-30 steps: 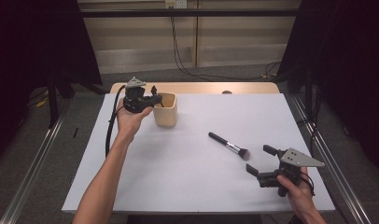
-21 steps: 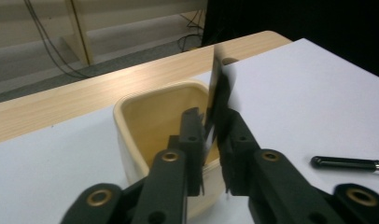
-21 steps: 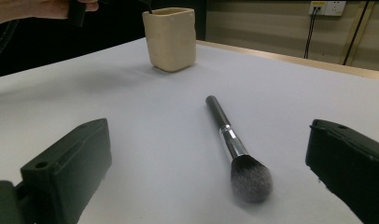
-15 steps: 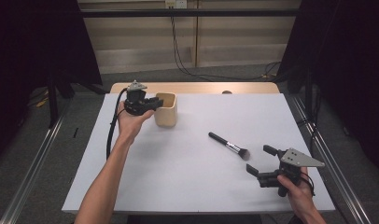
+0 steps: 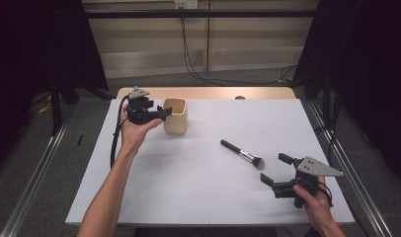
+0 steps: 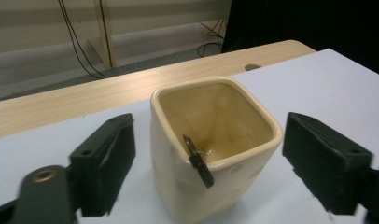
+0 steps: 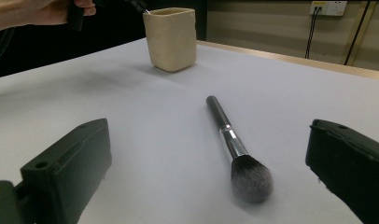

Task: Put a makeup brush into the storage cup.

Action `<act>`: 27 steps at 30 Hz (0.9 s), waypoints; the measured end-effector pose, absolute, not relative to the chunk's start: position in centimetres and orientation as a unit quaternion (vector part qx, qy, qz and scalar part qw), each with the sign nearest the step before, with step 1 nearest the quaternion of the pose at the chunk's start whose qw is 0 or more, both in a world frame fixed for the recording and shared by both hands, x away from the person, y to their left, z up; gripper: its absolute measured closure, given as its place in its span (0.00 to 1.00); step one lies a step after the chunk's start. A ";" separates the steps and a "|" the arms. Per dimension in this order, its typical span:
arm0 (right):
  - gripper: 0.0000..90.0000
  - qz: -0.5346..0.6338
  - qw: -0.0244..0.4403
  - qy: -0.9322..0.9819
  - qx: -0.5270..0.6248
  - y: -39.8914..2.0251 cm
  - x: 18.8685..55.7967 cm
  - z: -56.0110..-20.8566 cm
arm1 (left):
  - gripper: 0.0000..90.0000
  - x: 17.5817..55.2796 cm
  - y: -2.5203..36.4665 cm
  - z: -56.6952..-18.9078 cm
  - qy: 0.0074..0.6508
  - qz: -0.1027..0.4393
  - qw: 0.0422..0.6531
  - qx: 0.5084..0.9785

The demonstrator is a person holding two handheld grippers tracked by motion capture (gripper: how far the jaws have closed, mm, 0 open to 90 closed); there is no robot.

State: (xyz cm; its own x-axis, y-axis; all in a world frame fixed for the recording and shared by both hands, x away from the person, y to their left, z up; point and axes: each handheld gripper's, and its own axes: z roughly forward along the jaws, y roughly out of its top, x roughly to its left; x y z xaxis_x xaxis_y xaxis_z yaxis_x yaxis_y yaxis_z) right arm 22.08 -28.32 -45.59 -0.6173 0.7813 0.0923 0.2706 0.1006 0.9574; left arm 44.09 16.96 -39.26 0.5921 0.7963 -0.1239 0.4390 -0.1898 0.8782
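From my remote station, I saw the left tongs point(image 5: 161, 113) just spread apart beside the cream, square-sided ceramic cup point(image 5: 175, 116) near the far-left part of the white desk point(image 5: 188, 187), their pads point(image 6: 103, 163) standing clear on either side of its walls and gripping nothing. A small dark slender item point(image 6: 198, 161) leaned against the cup's near rim, its lower end inside; I judged it freshly released, so that drop looked done. The left hand held its tongs roughly level, pointing across at the cup. The black-handled makeup brush with a silver ferrule and dark bristles point(image 5: 243, 154) lay flat on the desk, well apart from the cup. The right tongs point(image 5: 273, 170) rested low near the desk's near-right corner, spread wide and empty, aimed at the brush's bristle end, likely the next pickup.
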 end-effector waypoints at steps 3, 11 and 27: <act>0.00 0.558 0.228 0.705 0.373 -28.3 22.1 -45.6 | 0.10 43.9 17.2 -39.2 0.414 0.183 0.487 0.747; 0.00 0.558 0.229 0.704 0.375 -28.5 22.1 -45.6 | 0.03 43.0 18.4 -39.3 0.404 0.184 0.499 0.744; 0.00 0.557 0.229 0.705 0.376 -28.3 22.1 -45.6 | 0.04 40.3 20.6 -38.9 0.390 0.210 0.511 0.737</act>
